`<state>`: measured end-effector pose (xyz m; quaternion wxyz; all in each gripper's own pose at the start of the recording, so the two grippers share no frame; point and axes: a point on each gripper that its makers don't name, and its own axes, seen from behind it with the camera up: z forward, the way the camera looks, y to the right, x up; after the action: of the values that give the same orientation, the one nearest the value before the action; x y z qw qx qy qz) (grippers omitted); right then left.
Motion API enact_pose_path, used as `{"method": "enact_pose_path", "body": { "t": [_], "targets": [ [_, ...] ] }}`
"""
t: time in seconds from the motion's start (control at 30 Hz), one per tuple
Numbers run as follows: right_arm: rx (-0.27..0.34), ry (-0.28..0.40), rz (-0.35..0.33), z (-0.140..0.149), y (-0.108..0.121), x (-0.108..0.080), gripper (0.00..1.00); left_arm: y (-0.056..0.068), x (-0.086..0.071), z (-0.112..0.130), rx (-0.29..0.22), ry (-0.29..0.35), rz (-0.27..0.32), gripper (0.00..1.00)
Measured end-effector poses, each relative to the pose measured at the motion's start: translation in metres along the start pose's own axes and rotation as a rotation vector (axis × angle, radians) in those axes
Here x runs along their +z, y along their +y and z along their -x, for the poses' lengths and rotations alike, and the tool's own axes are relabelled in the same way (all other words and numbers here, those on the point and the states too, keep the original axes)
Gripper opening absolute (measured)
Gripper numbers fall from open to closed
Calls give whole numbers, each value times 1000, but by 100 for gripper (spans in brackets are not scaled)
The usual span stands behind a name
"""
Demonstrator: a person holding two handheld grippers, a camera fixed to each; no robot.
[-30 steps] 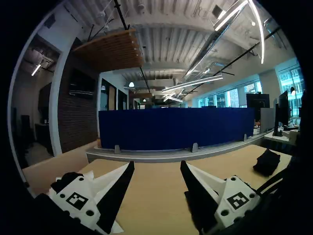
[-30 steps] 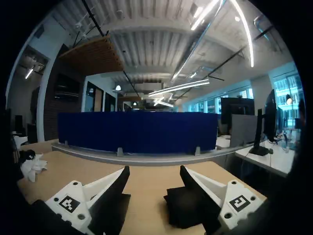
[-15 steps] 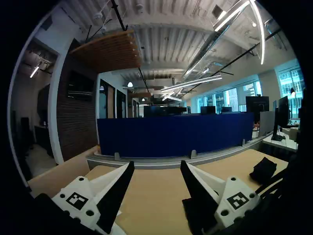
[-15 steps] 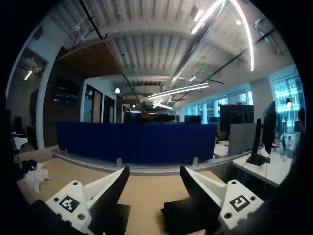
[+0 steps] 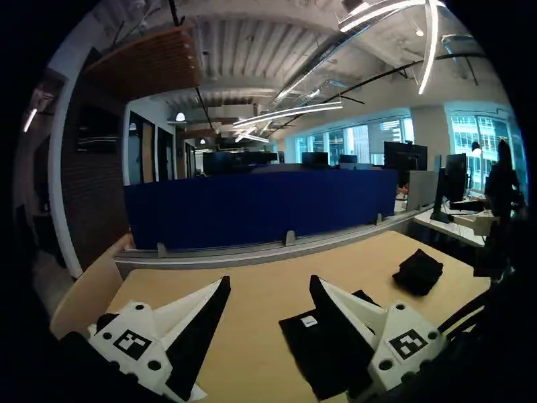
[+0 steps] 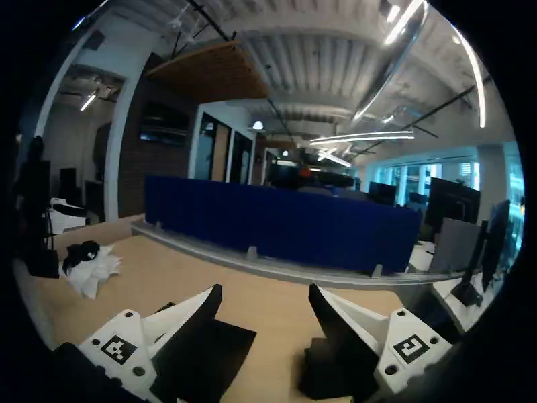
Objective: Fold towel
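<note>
In the left gripper view a black towel [image 5: 305,339] with a small white tag lies flat on the wooden table [image 5: 268,269], partly under the right finger. My left gripper [image 5: 268,282] hangs open above the table, nothing between its fingers. In the right gripper view the flat black towel [image 6: 218,346] lies under the left finger. My right gripper [image 6: 264,289] is open too, holding nothing.
A folded black cloth [image 5: 418,271] sits at the table's far right; a dark folded stack [image 6: 322,366] lies under the right gripper's right finger. Crumpled white and black cloths [image 6: 87,265] lie at the left. A blue partition [image 5: 255,205] borders the table's far edge.
Both grippers have risen and tipped toward the table, and the flat black towel has come into sight. The right gripper has swung left. Both jaws have stayed open.
</note>
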<state>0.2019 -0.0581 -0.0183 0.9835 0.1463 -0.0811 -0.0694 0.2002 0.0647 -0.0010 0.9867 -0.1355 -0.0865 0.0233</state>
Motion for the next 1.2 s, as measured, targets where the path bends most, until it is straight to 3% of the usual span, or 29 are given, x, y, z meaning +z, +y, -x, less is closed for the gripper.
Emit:
{"method": "enact_pose_path", "body": {
  "t": [0.2,0.5,0.8,1.2],
  "targets": [
    [-19,-65,-111,5,-20,-1,100,21,-1,2,-5,-40,114,87],
    [-37,-120,-162,19,-32,4,100,29,2,26,20,-100,145,87],
    [-40,-221,-206,65,-46,6,100,39,7,78,45,-198,177,87],
    [-61,-335,-249,140,-63,5,100,60,2,155,53,-323,242,87]
  ]
}}
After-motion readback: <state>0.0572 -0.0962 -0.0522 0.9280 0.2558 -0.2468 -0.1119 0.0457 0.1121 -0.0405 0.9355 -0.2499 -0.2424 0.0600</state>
